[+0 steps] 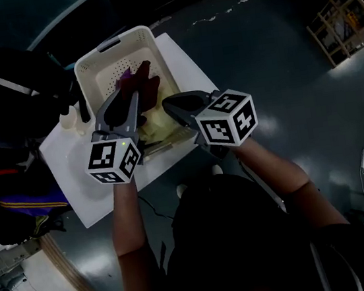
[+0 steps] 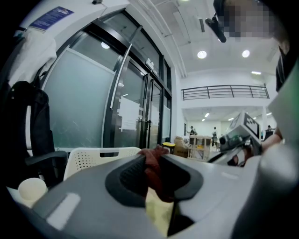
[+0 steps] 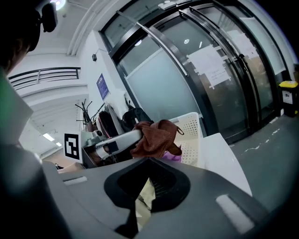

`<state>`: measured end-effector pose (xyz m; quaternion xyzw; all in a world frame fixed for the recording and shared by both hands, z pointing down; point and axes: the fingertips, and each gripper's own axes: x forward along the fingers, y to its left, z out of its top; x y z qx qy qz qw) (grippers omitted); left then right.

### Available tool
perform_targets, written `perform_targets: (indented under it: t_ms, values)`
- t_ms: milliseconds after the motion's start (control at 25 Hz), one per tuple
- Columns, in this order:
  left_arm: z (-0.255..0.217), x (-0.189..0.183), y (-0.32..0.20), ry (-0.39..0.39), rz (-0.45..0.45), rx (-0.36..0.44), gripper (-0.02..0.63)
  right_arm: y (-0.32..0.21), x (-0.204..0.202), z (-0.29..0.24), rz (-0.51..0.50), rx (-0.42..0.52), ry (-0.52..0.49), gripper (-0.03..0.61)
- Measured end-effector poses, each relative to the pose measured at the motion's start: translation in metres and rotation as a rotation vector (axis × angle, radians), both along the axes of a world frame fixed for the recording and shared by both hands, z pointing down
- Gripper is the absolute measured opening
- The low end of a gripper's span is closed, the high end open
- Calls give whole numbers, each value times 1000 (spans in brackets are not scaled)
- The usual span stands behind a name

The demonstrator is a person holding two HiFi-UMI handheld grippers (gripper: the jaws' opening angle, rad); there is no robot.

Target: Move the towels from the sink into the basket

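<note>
My left gripper is shut on a reddish-brown towel, holding it over the near side of the white perforated basket. In the left gripper view the towel bunches between the jaws. The right gripper view shows it hanging from the left gripper's fingers in front of the basket. A purple towel lies in the basket. My right gripper is beside the left one, above a pale yellow towel in the sink. Its jaw tips meet, and I see nothing pinched.
Basket and sink sit on a white table with dark floor around it. A white tap-like fitting stands left of the left gripper. Glass doors and a black chair are behind.
</note>
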<state>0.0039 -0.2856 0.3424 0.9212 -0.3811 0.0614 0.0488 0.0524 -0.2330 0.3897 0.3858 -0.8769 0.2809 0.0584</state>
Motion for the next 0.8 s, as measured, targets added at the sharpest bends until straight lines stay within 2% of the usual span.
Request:
perform_targets:
  t_ms: [800]
  values:
    - [68, 17, -50, -68, -80, -120, 112, -9, 29, 28, 18, -68, -9, -2]
